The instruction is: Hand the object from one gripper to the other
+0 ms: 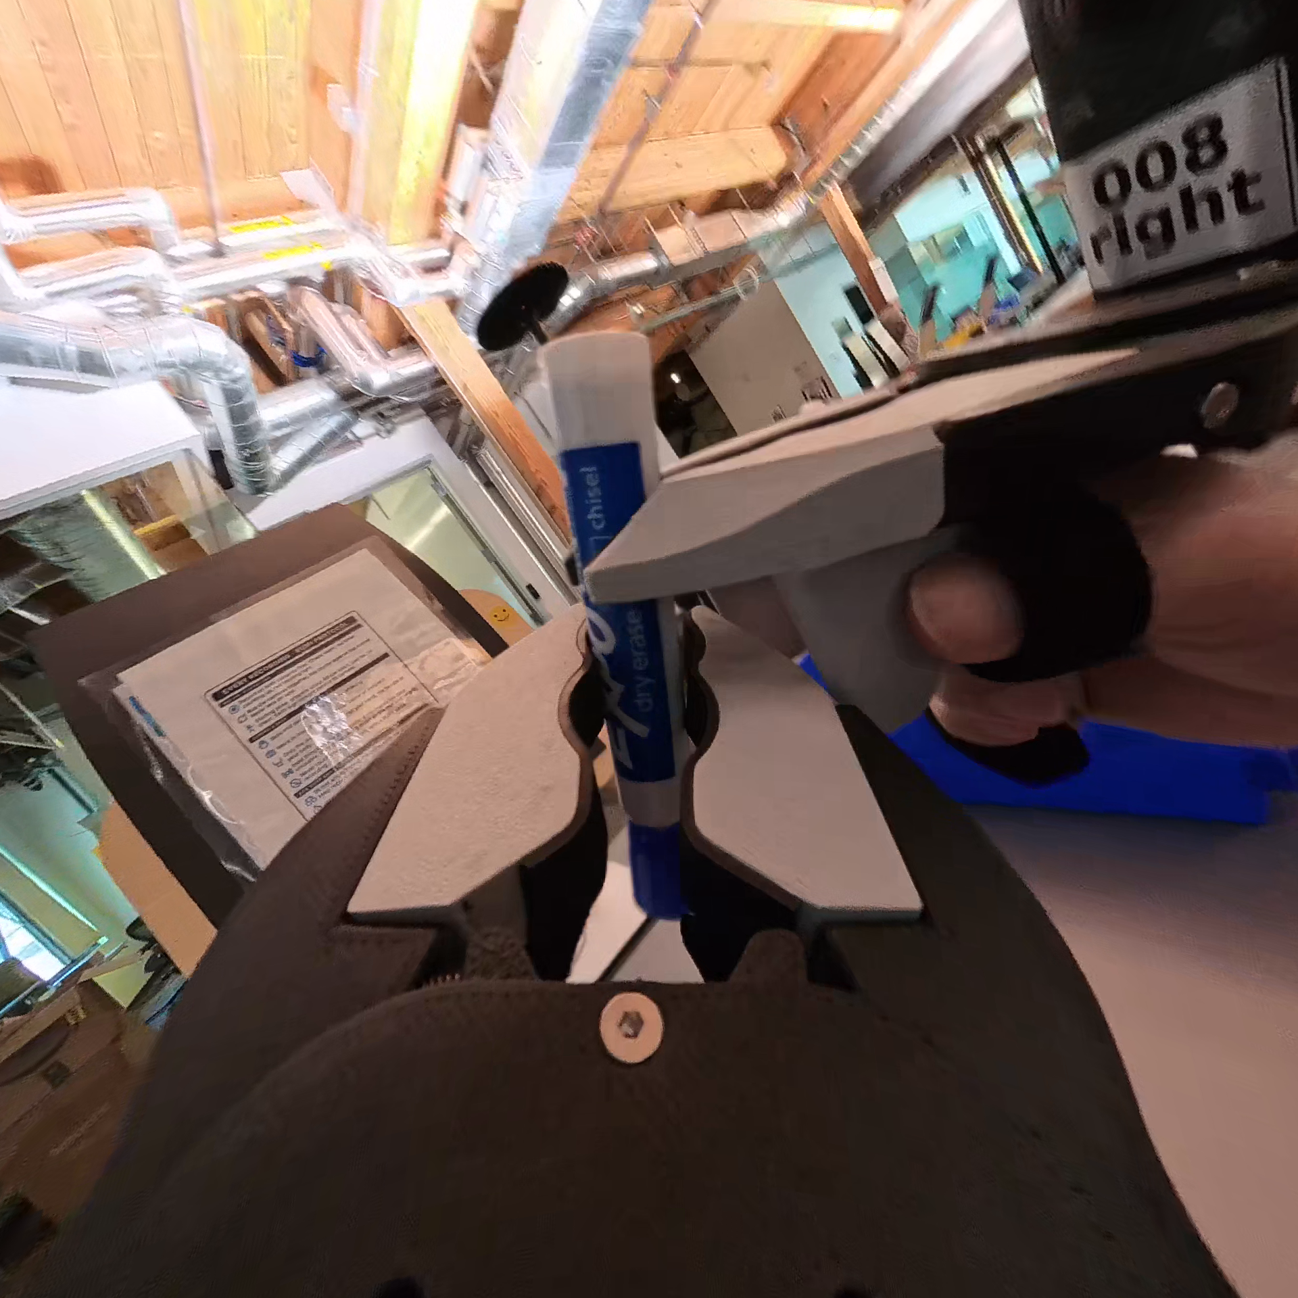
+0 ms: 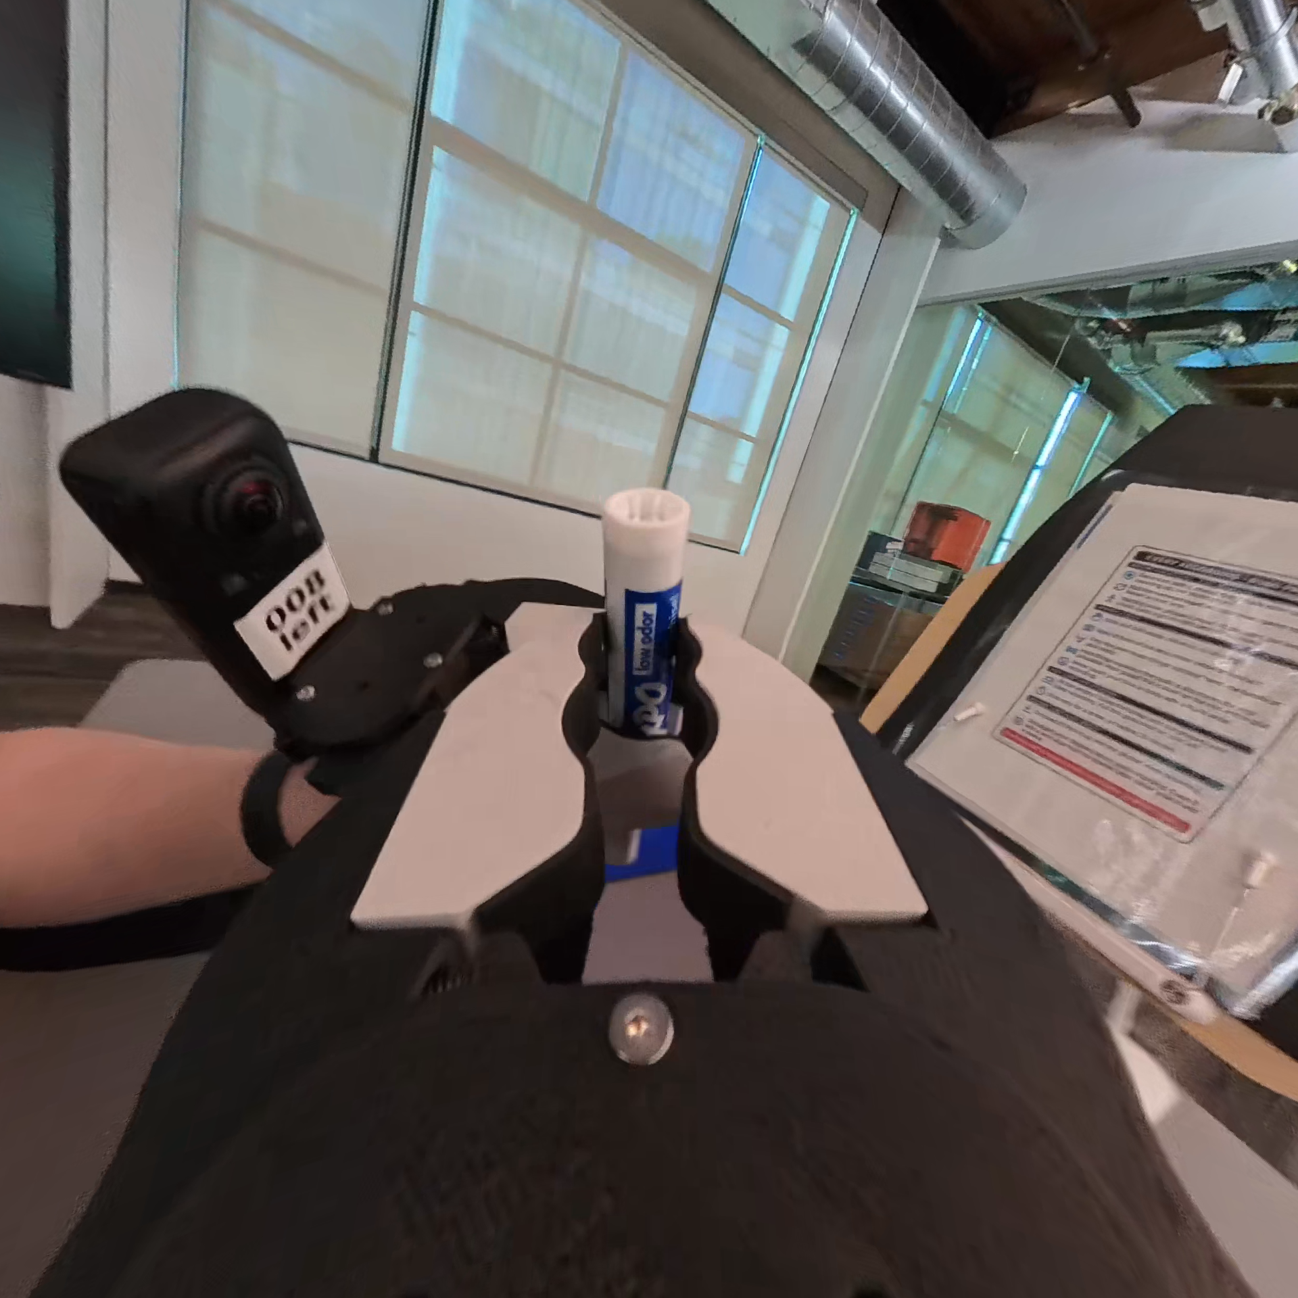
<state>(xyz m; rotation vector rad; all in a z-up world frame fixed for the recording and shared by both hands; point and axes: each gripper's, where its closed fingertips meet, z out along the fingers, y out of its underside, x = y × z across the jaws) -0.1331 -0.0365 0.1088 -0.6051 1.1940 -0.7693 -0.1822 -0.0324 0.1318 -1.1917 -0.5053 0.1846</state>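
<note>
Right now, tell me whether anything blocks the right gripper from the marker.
Nothing visible does. The marker already sits between the right gripper fingers, just above the left gripper clamping its lower barrel.

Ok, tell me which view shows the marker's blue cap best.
The left wrist view: the marker shows whole, blue cap hanging below the left gripper. In the right wrist view the right gripper hides most of the cap.

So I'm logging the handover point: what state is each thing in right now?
blue marker: upright, capped, blue cap at the bottom, off the table, held by both grippers.
left gripper: shut on the marker's middle.
right gripper: shut on the marker, above the left gripper's grip.
laminated sheet: propped up at a tilt on a stand.
</note>
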